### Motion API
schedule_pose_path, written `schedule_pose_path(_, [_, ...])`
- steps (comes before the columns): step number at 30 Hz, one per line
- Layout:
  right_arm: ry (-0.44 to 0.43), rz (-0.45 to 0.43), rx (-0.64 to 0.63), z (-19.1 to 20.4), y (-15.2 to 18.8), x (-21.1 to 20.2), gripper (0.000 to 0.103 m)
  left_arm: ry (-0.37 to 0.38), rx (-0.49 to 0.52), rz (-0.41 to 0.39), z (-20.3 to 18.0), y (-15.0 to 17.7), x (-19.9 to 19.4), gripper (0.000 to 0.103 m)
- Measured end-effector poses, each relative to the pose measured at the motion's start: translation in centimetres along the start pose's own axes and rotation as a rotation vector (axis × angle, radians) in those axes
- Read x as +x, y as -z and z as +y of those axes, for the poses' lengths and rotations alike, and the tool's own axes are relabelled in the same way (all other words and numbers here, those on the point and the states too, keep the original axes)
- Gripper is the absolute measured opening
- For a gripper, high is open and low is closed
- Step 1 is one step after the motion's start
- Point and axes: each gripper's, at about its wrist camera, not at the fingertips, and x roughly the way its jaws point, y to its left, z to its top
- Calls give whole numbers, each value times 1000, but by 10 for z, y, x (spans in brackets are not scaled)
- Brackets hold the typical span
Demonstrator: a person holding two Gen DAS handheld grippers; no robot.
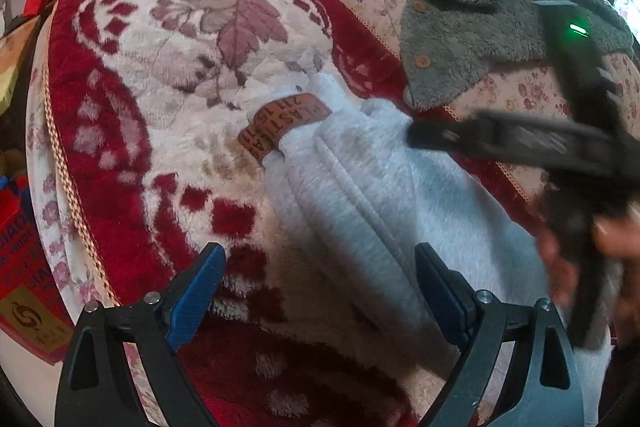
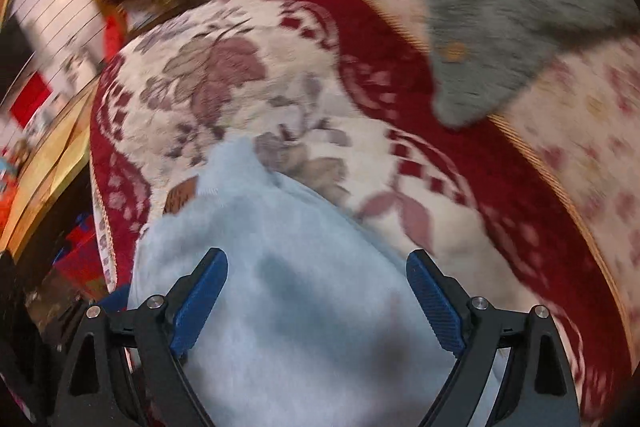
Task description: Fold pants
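On the plush red-and-cream floral blanket (image 1: 132, 67) of the bed, the left tongs (image 1: 318, 291) are held spread and empty. Between and beyond them the pale grey fleece pants (image 1: 360, 187) are laid bunched, a brown printed leather patch (image 1: 280, 127) marking the waistband. Soft, light, limp cloth is judged; the firmer waistband should be gripped. Rightward, the right tongs (image 2: 316, 297) are spread, nothing pinched, beneath a grey sherpa jacket (image 1: 472, 27).

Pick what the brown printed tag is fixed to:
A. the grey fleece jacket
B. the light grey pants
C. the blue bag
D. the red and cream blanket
B: the brown tag wraps the edge of the light grey pants, apart from the jacket.
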Motion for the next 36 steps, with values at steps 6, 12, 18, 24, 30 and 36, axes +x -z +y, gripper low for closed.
schedule_pose_path(6, [-126,115,-40,-8,-18,48,99,14,-55,74,8,-5,24,100])
schedule_pose_path(12, [-220,119,-54,-8,-15,60,90,-1,-76,61,8,-7,36,103])
schedule_pose_path(18, [-221,95,-134,2,-13,47,62,38,-58,39,6,-13,35,53])
schedule_pose_path(24, [-129,76,-233,12,-18,27,35,148,-38,16,-1,-17,29,25])
schedule_pose_path(30, [-87,45,-284,18,-21,2,31,174,-9,-48,-8,-20,13,24])
schedule_pose_path(36, [-65,-25,-313,24,-22,-44,29,163,107,-159,-38,-24,-25,23])
